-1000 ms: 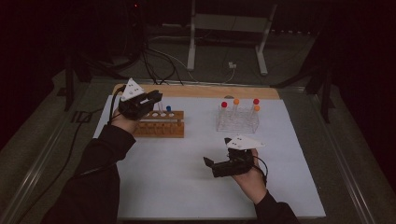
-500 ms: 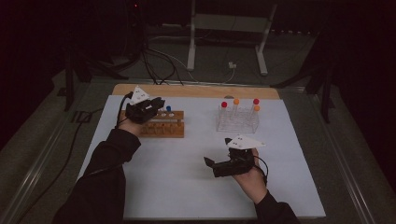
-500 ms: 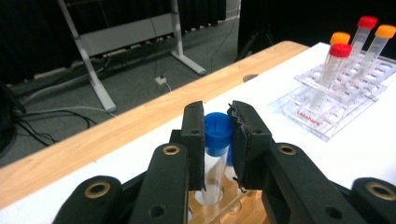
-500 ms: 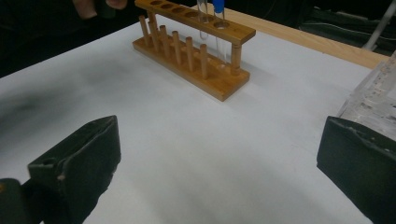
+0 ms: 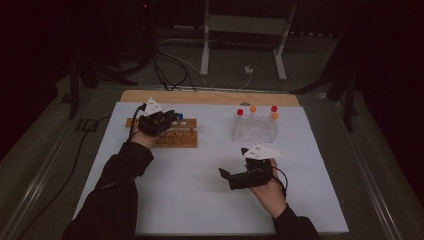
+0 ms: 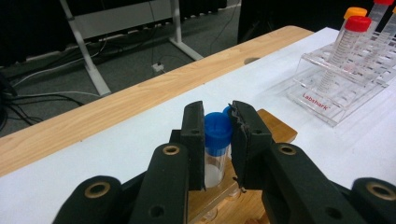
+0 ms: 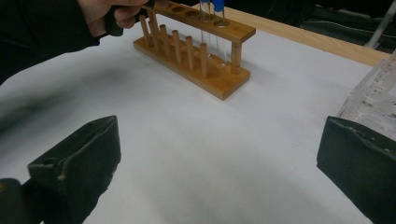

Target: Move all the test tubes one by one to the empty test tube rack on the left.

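My left gripper (image 6: 217,113) is shut on a blue-capped tube (image 6: 218,133), held upright with its lower end down in the top board of the wooden rack (image 6: 275,128). A second blue cap (image 6: 227,110) peeks out just behind it. From above, the left gripper (image 5: 167,120) sits over the wooden rack (image 5: 176,138) at the table's left. My right gripper (image 5: 226,178) rests low near the front middle, pointing left. Its jaws stand wide open on nothing, as the right gripper view (image 7: 219,154) confirms; that view faces the wooden rack (image 7: 205,70), where a blue-capped tube (image 7: 218,5) stands.
A clear plastic rack (image 5: 254,131) holds several red- and orange-capped tubes at the right back; I also see this clear rack (image 6: 336,93) and its edge (image 7: 373,102) in the gripper views. A wooden strip (image 5: 210,97) runs along the white table's far edge.
My left hand has sunk with the blue-capped tube down onto the wooden rack. The right hand has stayed put with its jaws open.
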Demonstrator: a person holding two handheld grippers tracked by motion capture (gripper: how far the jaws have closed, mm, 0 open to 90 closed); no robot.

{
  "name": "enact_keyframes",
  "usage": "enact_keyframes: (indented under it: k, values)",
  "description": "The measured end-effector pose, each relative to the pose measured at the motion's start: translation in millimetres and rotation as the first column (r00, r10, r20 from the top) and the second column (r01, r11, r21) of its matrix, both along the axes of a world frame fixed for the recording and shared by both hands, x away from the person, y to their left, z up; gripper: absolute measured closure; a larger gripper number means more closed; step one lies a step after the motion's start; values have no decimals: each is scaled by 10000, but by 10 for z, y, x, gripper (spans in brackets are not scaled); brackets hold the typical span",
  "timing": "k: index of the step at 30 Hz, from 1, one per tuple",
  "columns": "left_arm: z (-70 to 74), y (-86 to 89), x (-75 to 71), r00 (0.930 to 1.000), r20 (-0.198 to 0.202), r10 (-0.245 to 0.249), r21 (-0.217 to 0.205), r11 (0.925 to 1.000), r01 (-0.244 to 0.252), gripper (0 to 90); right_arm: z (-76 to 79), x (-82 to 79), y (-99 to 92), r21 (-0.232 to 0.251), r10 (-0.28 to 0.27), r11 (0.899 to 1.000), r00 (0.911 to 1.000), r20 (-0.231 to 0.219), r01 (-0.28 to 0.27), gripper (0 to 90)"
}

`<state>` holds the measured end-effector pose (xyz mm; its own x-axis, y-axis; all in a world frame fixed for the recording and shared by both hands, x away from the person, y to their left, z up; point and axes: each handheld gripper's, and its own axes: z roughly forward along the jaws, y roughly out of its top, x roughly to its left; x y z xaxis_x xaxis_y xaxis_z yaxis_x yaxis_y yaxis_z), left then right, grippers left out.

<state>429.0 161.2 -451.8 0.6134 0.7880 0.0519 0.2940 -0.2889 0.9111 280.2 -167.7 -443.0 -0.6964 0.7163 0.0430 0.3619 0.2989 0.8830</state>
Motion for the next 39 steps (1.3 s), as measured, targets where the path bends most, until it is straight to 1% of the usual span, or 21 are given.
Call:
enact_keyframes:
  k: [4,9,16,18,22,26,28,29,30,32,34,36,37,39]
  values:
    - [-30,2,10,9999,-117,18,6,10000,-18,775,0,3,-3,-3,-1,10000,10000,5,1,0]
    - [-50,20,19,9999,-135,55,-176,9998,-57,774,-2,5,-4,-19,-10,10000,10000,-26,10,0]
    - [-48,28,27,9998,-207,26,-103,9999,-28,772,-5,10,-5,-25,15,10000,10000,-61,-15,0]
    - [-47,28,31,9996,-267,44,-168,9998,-49,772,-4,10,-6,-3,20,10000,10000,-71,-20,0]
    - [-36,20,34,9994,-348,11,-99,9999,-15,770,-2,11,-8,-3,19,10000,10000,-75,-19,0]
    - [-27,21,35,9988,-482,-47,-134,9999,41,753,3,12,-12,13,-4,10000,10000,-57,4,0]
    - [-16,22,16,9991,-431,-24,-88,10000,20,692,8,11,-16,24,4,10000,10000,-9,-4,0]
    - [-1,31,3,9990,-443,-46,-142,9999,40,654,9,10,-16,-3,9,10000,10000,3,-9,0]
    - [17,41,-13,9991,-400,-133,-288,9995,122,644,10,10,-19,-3,1,10000,10000,4,-1,0]
    - [64,57,-55,9997,-229,-77,-252,9997,72,558,12,11,-27,18,-11,10000,10000,-7,11,0]
    - [128,90,-112,9997,-161,-193,-506,9985,184,499,22,17,-42,10,-44,10000,10000,34,44,0]
    - [198,112,-199,9992,-24,-400,-629,9972,397,405,56,28,-76,46,-78,10000,9999,112,78,0]
    - [220,121,-232,9986,21,-523,-650,9965,523,381,80,34,-95,69,-139,9999,9998,168,138,0]
    - [272,142,-321,9960,5,-891,-767,9931,888,311,127,50,-134,140,-225,9997,9993,298,221,0]
